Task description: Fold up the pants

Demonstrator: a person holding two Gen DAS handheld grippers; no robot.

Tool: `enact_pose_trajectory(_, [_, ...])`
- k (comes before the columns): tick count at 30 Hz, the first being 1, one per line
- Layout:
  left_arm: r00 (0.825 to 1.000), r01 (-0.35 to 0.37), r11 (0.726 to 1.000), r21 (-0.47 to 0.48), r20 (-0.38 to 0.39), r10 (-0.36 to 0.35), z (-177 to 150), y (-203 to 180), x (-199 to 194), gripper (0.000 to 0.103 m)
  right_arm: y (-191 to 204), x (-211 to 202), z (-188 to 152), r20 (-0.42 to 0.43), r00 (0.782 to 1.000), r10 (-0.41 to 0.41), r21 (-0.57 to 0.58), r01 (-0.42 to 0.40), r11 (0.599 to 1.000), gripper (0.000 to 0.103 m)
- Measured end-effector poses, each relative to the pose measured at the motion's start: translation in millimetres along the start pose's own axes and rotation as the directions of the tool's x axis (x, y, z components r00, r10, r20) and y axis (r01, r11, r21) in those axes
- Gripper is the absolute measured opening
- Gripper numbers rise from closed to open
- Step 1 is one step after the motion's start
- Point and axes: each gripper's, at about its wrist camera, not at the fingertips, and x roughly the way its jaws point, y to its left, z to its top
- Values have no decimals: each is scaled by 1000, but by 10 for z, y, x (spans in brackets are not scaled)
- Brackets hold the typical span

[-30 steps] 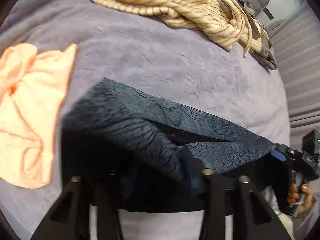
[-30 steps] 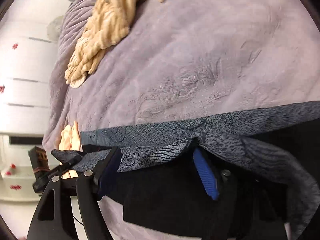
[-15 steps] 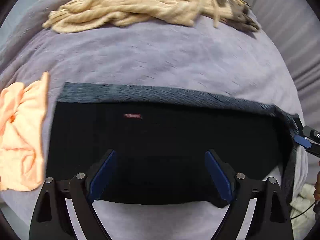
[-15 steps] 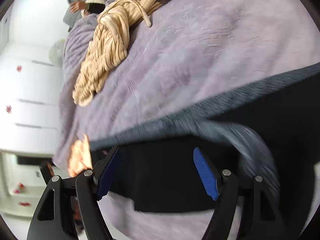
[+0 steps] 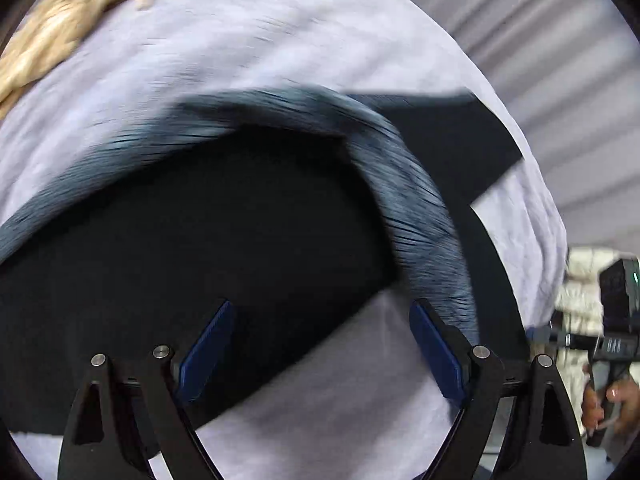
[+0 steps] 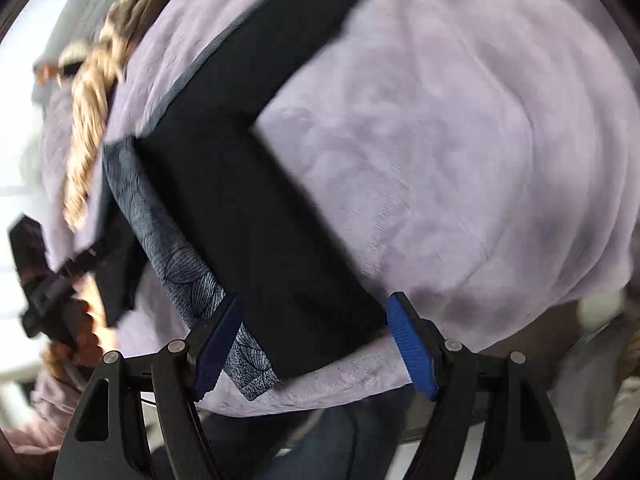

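The black pants (image 5: 224,232) with a grey patterned waistband (image 5: 416,204) lie on the lilac blanket (image 5: 280,44), bent into an L shape. My left gripper (image 5: 324,350) is open and empty, just above the pants' near edge. In the right wrist view the pants (image 6: 256,208) run from near my fingers toward the far left, with one leg angling off to the upper right; the patterned band (image 6: 180,264) lies along their left side. My right gripper (image 6: 316,344) is open and empty over the pants' near end. Both views are motion-blurred.
A beige striped garment (image 5: 52,28) lies at the far side of the bed, also in the right wrist view (image 6: 92,112). The other handheld gripper shows at the right edge (image 5: 616,320) and left edge (image 6: 48,280). The bed edge is close below my right gripper.
Both grippers let go of the pants about a second ago and are open now. Both have swung and pulled back; the pants now lie in an L shape on the blanket.
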Motion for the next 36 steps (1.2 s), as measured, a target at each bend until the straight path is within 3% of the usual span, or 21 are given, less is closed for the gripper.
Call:
enact_pose_trajectory(3, [999, 31, 997, 70, -36, -28, 17, -255, 150, 89, -357, 10, 48, 30, 985, 171, 78, -173, 982, 78])
enact_pose_trajectory(5, [997, 52, 993, 103, -55, -47, 36, -368, 211, 89, -465, 123, 113, -16, 971, 239, 78, -237, 968, 78])
enact_pose_trajectory(6, [996, 70, 992, 106, -64, -64, 30, -413, 220, 89, -503, 224, 144, -66, 971, 231, 66, -227, 972, 74])
enact_pose_trajectory(7, [993, 102, 990, 101, -76, -95, 47, -441, 228, 89, -538, 317, 163, -112, 974, 196, 38, -193, 980, 62])
enact_pose_trajectory(8, [989, 130, 987, 95, -88, -122, 64, -467, 235, 89, -572, 369, 170, -148, 971, 191, 19, -190, 982, 57])
enact_pose_trajectory(11, [967, 227, 972, 53, -134, -218, 169, -585, 247, 89, -607, 358, 177, -223, 940, 260, 6, -265, 964, 30])
enact_pose_trajectory(14, [960, 265, 963, 40, -107, -260, 348, -759, 208, 89, -566, 151, 237, -215, 878, 428, 50, -427, 903, 27])
enact_pose_trajectory(16, [955, 292, 956, 23, -66, -290, 561, -849, 163, 89, -544, -39, 365, -163, 832, 530, 75, -526, 847, 26])
enact_pose_trajectory(18, [951, 310, 951, 12, -30, -309, 754, -893, 135, 89, -575, -211, 572, -91, 773, 628, 112, -619, 778, 26])
enact_pose_trajectory(21, [958, 285, 958, 14, 35, -286, 1126, -983, 163, 89, -643, -391, 844, 12, 680, 733, 150, -726, 671, 26])
enact_pose_trajectory(22, [960, 275, 961, 4, 51, -275, 1261, -992, 181, 89, -685, -445, 967, 45, 660, 750, 156, -746, 647, 26])
enact_pose_trajectory(25, [957, 281, 957, -74, 99, -273, 1646, -878, 179, 89, -846, -531, 1334, 160, 636, 755, 225, -768, 599, 26])
enact_pose_trajectory(26, [956, 279, 955, -96, 122, -267, 1749, -819, 139, 89, -794, -486, 1485, 188, 650, 736, 248, -757, 605, 27])
enact_pose_trajectory(27, [956, 271, 956, -112, 144, -254, 1854, -792, 90, 89, -862, -493, 1630, 216, 682, 699, 271, -730, 628, 28])
enact_pose_trajectory(30, [954, 246, 966, -80, 194, -226, 1986, -788, -148, 89, -954, -543, 1921, 229, 808, 543, 295, -589, 752, 31])
enact_pose_trajectory(31, [957, 221, 974, -57, 207, -205, 1986, -790, -211, 89, -963, -595, 1999, 235, 839, 490, 286, -542, 790, 33])
enact_pose_trajectory(32, [960, 175, 984, -23, 225, -165, 1955, -788, -311, 89, -953, -655, 2020, 249, 856, 453, 277, -511, 814, 37])
enact_pose_trajectory(34, [970, 74, 997, 16, 231, -76, 1852, -725, -403, 89, -979, -851, 2038, 294, 874, 387, 248, -461, 852, 62])
enact_pose_trajectory(36, [978, -30, 999, 19, 206, 26, 1618, -595, -364, 89, -945, -1031, 1965, 304, 886, 351, 178, -415, 892, 62])
